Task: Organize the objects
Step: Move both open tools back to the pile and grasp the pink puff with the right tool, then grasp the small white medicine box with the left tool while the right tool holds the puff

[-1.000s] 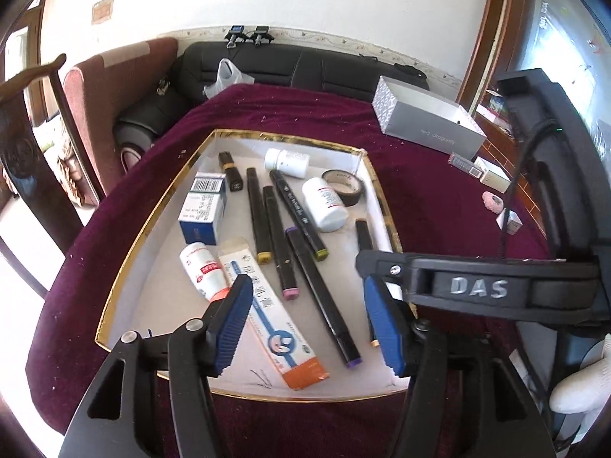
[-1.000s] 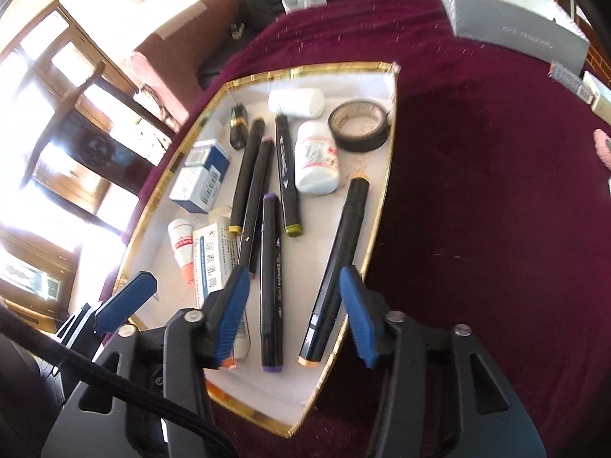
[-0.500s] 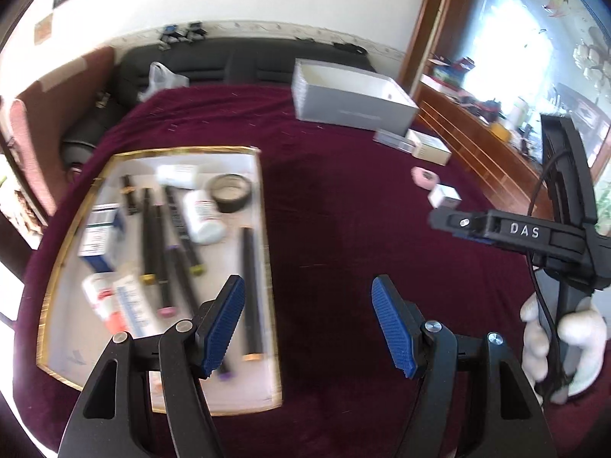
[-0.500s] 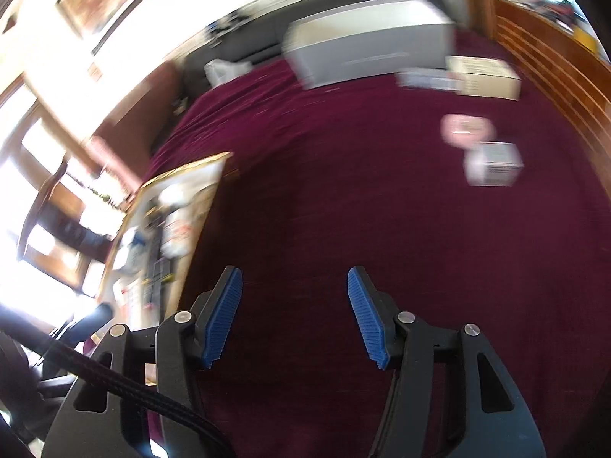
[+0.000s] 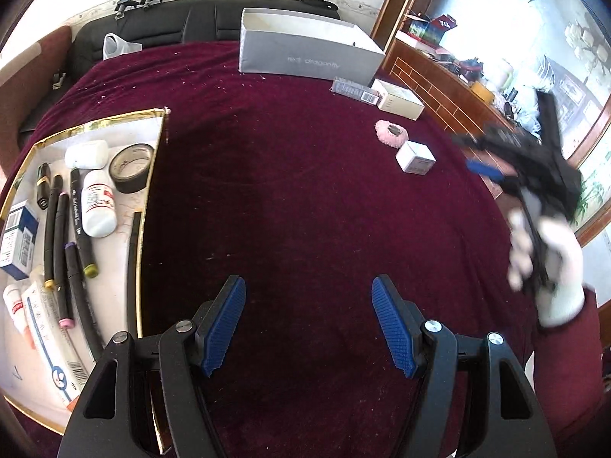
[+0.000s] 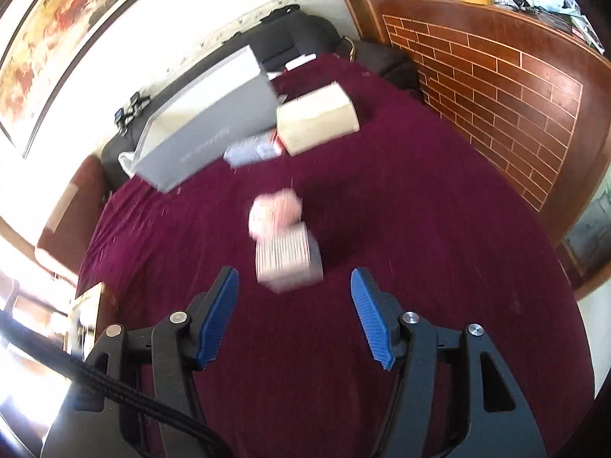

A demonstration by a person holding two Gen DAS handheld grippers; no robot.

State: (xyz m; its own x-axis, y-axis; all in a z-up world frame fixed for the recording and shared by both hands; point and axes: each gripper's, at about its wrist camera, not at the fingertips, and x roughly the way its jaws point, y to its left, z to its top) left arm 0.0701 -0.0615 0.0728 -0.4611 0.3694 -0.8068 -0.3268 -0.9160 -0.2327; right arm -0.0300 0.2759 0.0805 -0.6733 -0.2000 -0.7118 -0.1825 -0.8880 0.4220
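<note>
Both grippers are being held with their jaws spread wide and nothing between the blue pads. The left gripper (image 5: 308,322) is being kept above bare maroon cloth (image 5: 305,210), with the gold-rimmed tray (image 5: 152,175) lying to its left. Several things are being kept in that tray: black markers (image 5: 82,225), a white bottle (image 5: 98,209), a roll of dark tape (image 5: 131,168), a blue and white carton (image 5: 17,238) and a long tube box (image 5: 51,351). The right gripper (image 6: 294,315) is being pointed at a small white box (image 6: 288,261), which is seen blurred just ahead of the pads, with a pink fuzzy ring (image 6: 275,210) touching or just behind it; which cannot be told. Farther back, an open grey box (image 6: 208,122) is being flanked by a cream carton (image 6: 317,118) and a flat barcoded packet (image 6: 254,150). From the left wrist view, the right gripper (image 5: 508,160) is being gripped by a white-gloved hand (image 5: 550,263), blurred, near the small white box (image 5: 415,157).
</note>
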